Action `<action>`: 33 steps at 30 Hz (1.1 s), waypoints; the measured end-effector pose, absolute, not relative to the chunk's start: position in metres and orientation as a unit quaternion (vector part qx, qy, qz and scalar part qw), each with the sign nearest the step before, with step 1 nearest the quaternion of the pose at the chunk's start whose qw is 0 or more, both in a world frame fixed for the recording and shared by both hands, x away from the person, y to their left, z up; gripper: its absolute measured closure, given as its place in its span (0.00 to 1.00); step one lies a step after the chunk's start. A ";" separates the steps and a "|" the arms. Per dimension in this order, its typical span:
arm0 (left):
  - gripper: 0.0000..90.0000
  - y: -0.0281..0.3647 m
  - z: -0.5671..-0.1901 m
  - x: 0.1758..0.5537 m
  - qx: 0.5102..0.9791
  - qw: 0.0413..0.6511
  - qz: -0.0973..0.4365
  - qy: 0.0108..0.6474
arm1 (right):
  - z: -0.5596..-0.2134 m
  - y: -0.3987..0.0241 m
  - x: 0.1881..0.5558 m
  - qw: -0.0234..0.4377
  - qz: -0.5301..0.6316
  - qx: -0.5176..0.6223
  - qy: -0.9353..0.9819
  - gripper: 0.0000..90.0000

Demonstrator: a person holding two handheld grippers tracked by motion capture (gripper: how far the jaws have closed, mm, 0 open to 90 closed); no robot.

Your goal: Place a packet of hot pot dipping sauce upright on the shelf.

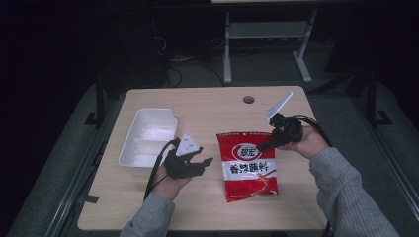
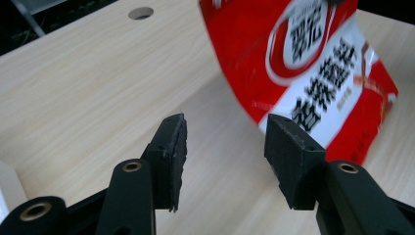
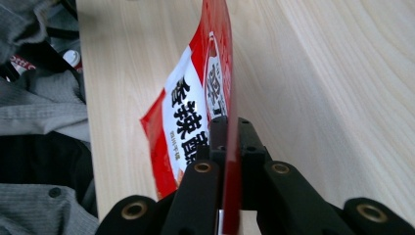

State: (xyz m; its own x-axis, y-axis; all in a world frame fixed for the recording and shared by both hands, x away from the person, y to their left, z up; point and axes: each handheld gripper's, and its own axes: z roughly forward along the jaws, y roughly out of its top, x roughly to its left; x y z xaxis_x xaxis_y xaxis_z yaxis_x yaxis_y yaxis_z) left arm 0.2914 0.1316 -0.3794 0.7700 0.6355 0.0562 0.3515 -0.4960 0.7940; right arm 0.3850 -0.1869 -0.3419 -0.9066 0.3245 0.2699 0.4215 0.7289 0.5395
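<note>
A red and white food packet (image 1: 249, 168) with printed characters lies in the middle of the wooden table (image 1: 207, 108). My right gripper (image 1: 262, 146) is shut on the packet's right edge. In the right gripper view the jaws (image 3: 229, 132) pinch the packet (image 3: 195, 112) edge-on, and that side is raised off the table. My left gripper (image 1: 205, 163) sits just left of the packet. In the left gripper view its jaws (image 2: 227, 142) stand open with only bare table between them, and the packet (image 2: 313, 54) is beyond the right fingertip.
A white plastic tray (image 1: 129, 143) stands on the table's left side, close behind my left hand. A round cable hole (image 1: 248, 99) is near the far edge. Grey sleeves come in from the bottom. Dark floor and a desk frame lie beyond the table.
</note>
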 end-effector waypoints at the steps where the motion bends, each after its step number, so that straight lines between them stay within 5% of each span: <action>1: 0.54 0.133 -0.382 0.290 0.849 0.406 0.174 0.291 | -0.339 -0.188 0.384 0.077 -0.311 -0.203 -0.925 0.98; 17: 0.44 0.149 -0.404 0.263 0.866 0.396 0.157 0.261 | -0.287 -0.181 0.372 0.047 -0.340 -0.211 -0.915 0.98; 33: 0.37 0.156 -0.421 0.244 0.886 0.375 0.145 0.233 | -0.259 -0.141 0.400 0.041 -0.408 -0.325 -0.852 0.98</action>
State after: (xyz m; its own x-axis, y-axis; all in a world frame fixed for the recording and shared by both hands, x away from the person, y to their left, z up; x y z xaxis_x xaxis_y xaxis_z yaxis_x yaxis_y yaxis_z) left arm 0.2445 0.1561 -0.4209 0.8496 0.5208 0.0831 0.3030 -0.6108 0.7315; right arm 0.3997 -0.1405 -0.2593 -0.7849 0.5212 0.3351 0.5878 0.4551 0.6689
